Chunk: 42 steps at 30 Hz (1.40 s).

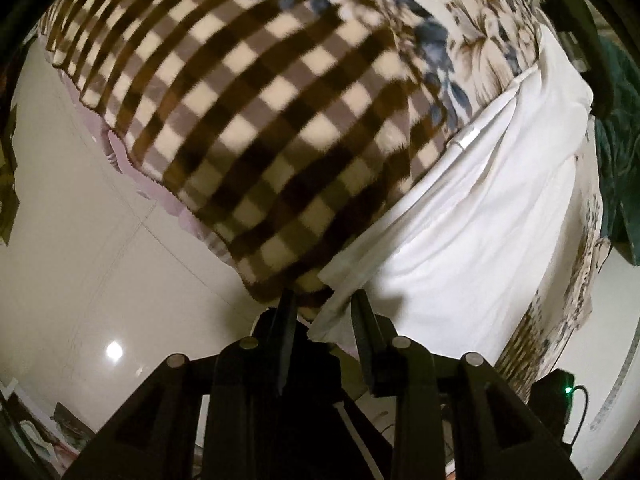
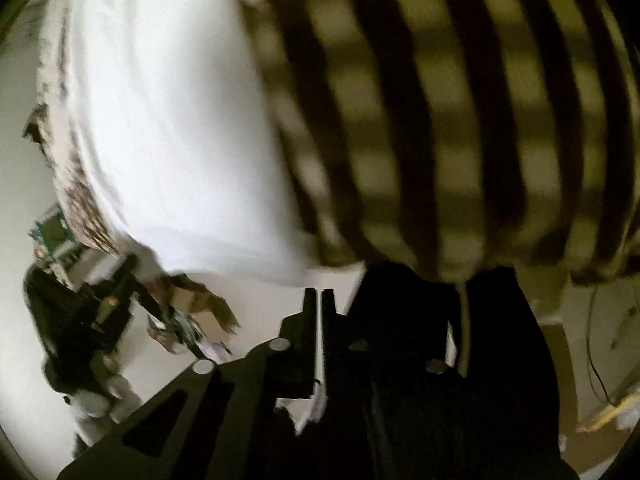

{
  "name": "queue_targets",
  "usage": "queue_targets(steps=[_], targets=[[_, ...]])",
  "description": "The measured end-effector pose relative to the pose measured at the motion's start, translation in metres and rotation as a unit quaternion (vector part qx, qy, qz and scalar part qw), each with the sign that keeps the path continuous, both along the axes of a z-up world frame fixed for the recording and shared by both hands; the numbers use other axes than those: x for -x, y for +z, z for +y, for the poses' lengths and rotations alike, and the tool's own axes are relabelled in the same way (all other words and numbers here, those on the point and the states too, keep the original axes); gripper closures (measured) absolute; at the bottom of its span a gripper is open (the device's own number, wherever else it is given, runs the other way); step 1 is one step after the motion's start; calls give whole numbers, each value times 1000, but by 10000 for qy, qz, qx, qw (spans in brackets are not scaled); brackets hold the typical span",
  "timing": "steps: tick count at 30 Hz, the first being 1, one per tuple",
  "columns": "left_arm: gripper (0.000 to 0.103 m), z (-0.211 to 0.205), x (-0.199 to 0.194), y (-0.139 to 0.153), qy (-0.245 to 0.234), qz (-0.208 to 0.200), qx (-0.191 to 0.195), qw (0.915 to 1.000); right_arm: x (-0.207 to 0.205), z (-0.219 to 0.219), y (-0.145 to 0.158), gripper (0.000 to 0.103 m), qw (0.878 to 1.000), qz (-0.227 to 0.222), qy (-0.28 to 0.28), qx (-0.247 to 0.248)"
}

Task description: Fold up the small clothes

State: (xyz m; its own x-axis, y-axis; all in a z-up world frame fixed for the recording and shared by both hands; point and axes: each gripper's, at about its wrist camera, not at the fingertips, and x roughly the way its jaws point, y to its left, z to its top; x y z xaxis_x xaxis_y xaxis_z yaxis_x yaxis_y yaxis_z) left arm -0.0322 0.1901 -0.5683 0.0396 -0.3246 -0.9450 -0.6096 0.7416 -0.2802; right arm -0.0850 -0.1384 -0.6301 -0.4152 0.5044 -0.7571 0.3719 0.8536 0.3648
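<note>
The white cotton garment (image 1: 472,216) lies spread on a brown-and-cream checked fleece blanket (image 1: 248,120), which covers a bed or similar raised place; which, I cannot tell. A small tag (image 1: 469,139) shows on its upper edge. Its near corner hangs off the blanket's edge, just in front of the left tongs (image 1: 326,300).

The left tongs stand moderately apart, 1 finger against the blanket's rim and the other at the garment's corner; the cloth lies at the mouth of the gap, but no grip is made. In the right wrist view, which is blurred, the same white garment (image 2: 176,120) and checked blanket (image 2: 460,120) fill the upper frame. The right tongs (image 2: 319,294) are drawn almost together, only a thin slit between the tips, and nothing shows clamped there.

Beyond these, a cream tiled floor (image 1: 92,240) lies below the bed edge, a blue-and-brown floral sheet (image 1: 460,24) runs past the checks, and the other gripper's dark body (image 2: 80,312) shows at the left.

Risks, as I judge them: the left tongs may pinch fleece along with cotton and drag the blanket during the fold. The overhanging corner could slide floorwards if tugged unevenly. A thin single-layer pinch may slip from the fingers mid-lift.
</note>
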Motion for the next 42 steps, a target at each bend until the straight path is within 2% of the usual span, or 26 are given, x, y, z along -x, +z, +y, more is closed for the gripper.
queue_targets(steps=[2, 4, 5, 6, 8, 10, 11, 12, 13, 14, 17, 20, 21, 25, 29, 31, 34, 35, 36, 37, 38, 39, 40, 41, 42], targets=[[78, -6, 0, 0, 51, 57, 14, 10000, 8, -6, -4, 101, 9997, 236, -33, -51], [78, -11, -1, 9, 138, 43, 52, 9999, 3, -10, 3, 101, 9994, 228, -161, -200], [78, -11, -2, 18, 150, -12, 18, 9999, -1, -14, 9, 95, 9994, 187, -165, -244], [78, -12, -9, 31, 123, -84, -55, 9999, -10, -19, 20, 88, 9995, 86, -161, -266], [78, -17, -24, 48, 17, -256, -117, 9996, -31, -26, 43, 50, 9990, -281, -220, -285], [77, -24, -55, 73, -282, -516, -465, 9972, -63, -33, 72, 38, 9967, -743, -181, -285], [63, -29, -80, 87, -498, -674, -739, 9937, -79, -36, 84, 36, 9950, -955, -138, -269], [26, -34, -103, 96, -647, -826, -878, 9906, -99, -40, 96, 35, 9926, -1184, -107, -248], [10, -36, -121, 101, -749, -952, -943, 9882, -121, -42, 105, 30, 9901, -1375, -114, -239], [2, -42, -151, 107, -882, -1177, -1024, 9838, -140, -44, 109, 26, 9883, -1500, -148, -233], [2, -52, -235, 110, -1117, -1617, -1044, 9749, -211, -49, 122, 21, 9813, -1901, -296, -69], [2, -58, -318, 101, -1456, -1949, -931, 9655, -283, -51, 119, 21, 9726, -2287, -397, 148], [2, -65, -357, 91, -1639, -2041, -856, 9613, -310, -53, 114, 21, 9701, -2380, -455, 164], [2, -78, -449, 45, -2062, -1935, -501, 9579, -406, -57, 88, 21, 9619, -2656, -612, 230], [3, -93, -510, -5, -2503, -1671, -19, 9536, -489, -55, 55, 21, 9573, -2820, -606, 215], [3, -98, -521, -16, -2661, -1629, 0, 9501, -524, -54, 36, 21, 9581, -2787, -647, 97], [3, -109, -529, -12, -2949, -2005, 56, 9342, -563, -53, 11, 19, 9598, -2695, -751, -220], [17, -113, -529, -9, -3017, -2121, 123, 9294, -574, -53, 6, 18, 9595, -2680, -790, -360], [58, -118, -529, -5, -3136, -2256, 150, 9223, -583, -52, 5, 18, 9578, -2709, -824, -491], [78, -121, -529, -4, -3220, -2250, 165, 9195, -589, -52, 6, 18, 9561, -2746, -832, -587], [90, -125, -530, -5, -3304, -2212, 279, 9171, -595, -52, 8, 20, 9550, -2774, -823, -657], [92, -129, -530, -5, -3337, -2241, 306, 9151, -598, -51, 9, 22, 9545, -2785, -808, -688], [93, -131, -529, -3, -3366, -2296, 274, 9128, -602, -50, 12, 43, 9528, -2839, -777, -745], [93, -131, -528, -2, -3372, -2319, 282, 9120, -605, -48, 14, 72, 9526, -2850, -736, -768], [94, -130, -526, -1, -3328, -2337, 296, 9131, -608, -44, 14, 79, 9548, -2802, -659, -748]])
